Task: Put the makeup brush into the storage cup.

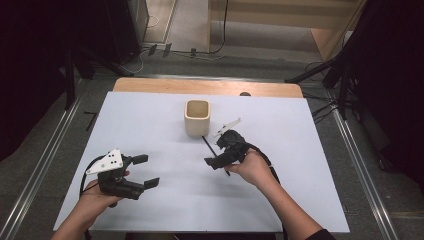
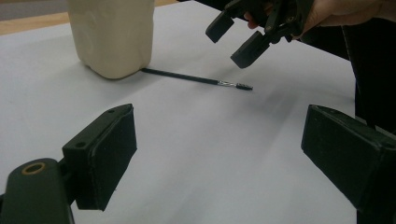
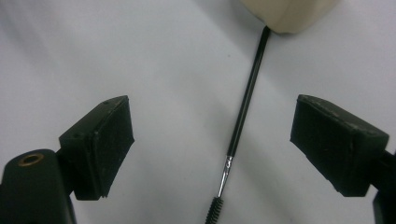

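1. Over the white table (image 1: 150, 210) we go; the right gripper (image 1: 214, 161) hangs just right of the sheet's centre, the person's right hand (image 1: 256, 167) wrapped round its body, jaws pointing toward 8 o'clock in the high view.
2. Its jaws are spread wide, nothing between the pads; in the right gripper view the slim black brush (image 3: 243, 116) lies on the table in the gap between them, nearer the right-hand jaw, touching neither.
3. That brush is the thing in play; it lies flat on the white sheet, its handle end tucked against the foot of the cream cup (image 1: 197, 118), its bristle end trailing off toward 5 o'clock in the high view and passing under the right gripper.
4. In the right gripper view the handle runs from 12 o'clock down to a short silver ferrule and a dark bristly tip at 6 o'clock; the cup (image 3: 287, 14) peeks in at the top edge.
5. The cup stands upright, mouth open, just above the table's centre.
6. Down at 8 o'clock of the sheet, the left gripper (image 1: 147, 171) sits in the left hand (image 1: 97, 197), well apart from brush and cup; jaws wide apart and holding nothing, aimed toward 3 o'clock.
7. From the left gripper view, the brush (image 2: 196, 78) stretches rightward from the cup's (image 2: 112, 37) base, and the right gripper (image 2: 238, 39) hovers above its bristle end, not touching it.
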Available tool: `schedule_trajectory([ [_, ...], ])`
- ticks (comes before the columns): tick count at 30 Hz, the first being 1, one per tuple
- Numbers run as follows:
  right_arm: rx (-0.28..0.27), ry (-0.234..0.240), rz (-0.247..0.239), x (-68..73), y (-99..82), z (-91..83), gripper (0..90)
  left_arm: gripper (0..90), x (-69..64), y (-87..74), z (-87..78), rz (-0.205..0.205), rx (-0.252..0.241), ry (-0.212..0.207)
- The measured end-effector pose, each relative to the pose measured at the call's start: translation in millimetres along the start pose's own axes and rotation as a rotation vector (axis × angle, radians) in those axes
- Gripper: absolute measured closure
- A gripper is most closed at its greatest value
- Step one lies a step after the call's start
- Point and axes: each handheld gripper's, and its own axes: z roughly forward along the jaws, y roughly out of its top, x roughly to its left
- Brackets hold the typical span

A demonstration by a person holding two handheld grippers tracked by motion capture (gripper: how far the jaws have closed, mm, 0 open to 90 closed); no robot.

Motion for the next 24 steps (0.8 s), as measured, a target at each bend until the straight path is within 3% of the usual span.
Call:
schedule_trajectory([
  [6,0.056,-0.004,-0.005,-1.4,7.1,0.7,14.0,10.5,-0.3,0.0,1.1,-0.011,0.005,-0.008],
  [13,0.104,0.031,0.032,-5.0,12.8,4.6,14.1,10.5,0.2,-0.3,1.1,-0.014,-0.001,-0.005],
  [21,0.258,0.019,0.047,-7.3,21.9,12.8,14.2,10.5,0.2,-0.5,1.7,-0.019,-0.001,-0.008],
  [24,0.303,-0.003,0.025,-5.3,24.7,15.6,15.9,10.5,0.4,-0.4,1.1,-0.018,0.004,-0.005],
])
